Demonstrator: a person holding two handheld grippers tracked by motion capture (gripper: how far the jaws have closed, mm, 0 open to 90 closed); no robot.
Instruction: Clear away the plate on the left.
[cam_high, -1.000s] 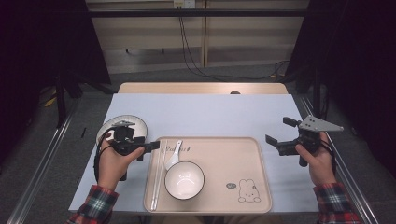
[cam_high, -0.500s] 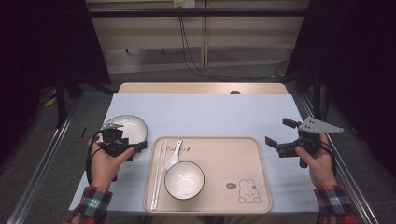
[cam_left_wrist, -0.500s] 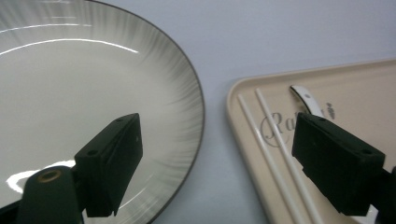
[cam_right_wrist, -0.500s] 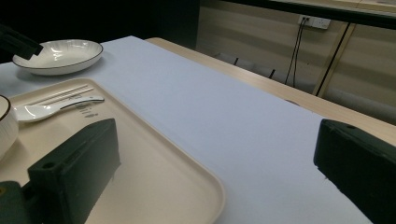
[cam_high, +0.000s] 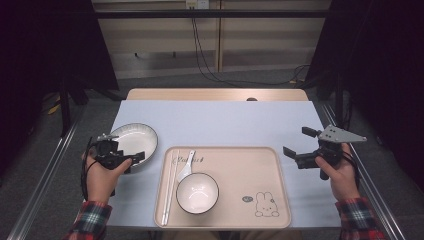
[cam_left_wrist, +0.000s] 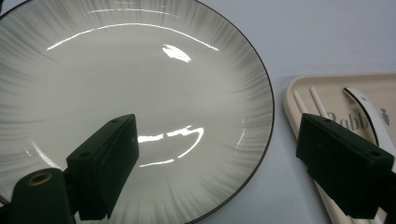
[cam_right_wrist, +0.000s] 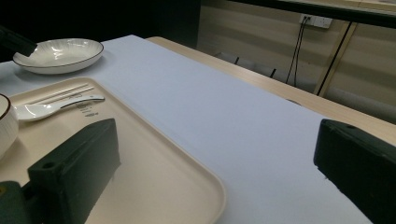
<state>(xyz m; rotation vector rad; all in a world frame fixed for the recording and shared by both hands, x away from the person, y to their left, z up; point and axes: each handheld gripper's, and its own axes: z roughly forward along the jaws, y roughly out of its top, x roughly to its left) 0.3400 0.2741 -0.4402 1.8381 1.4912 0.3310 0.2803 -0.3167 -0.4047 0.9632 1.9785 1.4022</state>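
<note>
The left hand-held gripper sits at the left of the tray, held in the person's left hand. Its two black jaws are spread wide apart and hold nothing. In the left gripper view one jaw is over the inside of the plate and the other jaw is over the left edge of the tray, so the plate's rim lies between them. I cannot tell if a jaw touches the plate.

The plate is white with a thin dark rim. It rests on the table, just beside the tray's left side.

The right hand-held gripper is at the right of the tray, held in the person's right hand. Its jaws are also wide apart and grip nothing. It has a grey three-cornered plate on top. In the right gripper view one jaw is over the tray and the other is over the bare table.

On the tray there is a small white bowl near the front. A white spoon lies just behind the bowl. Two pale chopsticks lie along the tray's left side. A little bunny picture is on the tray's front right part
</note>
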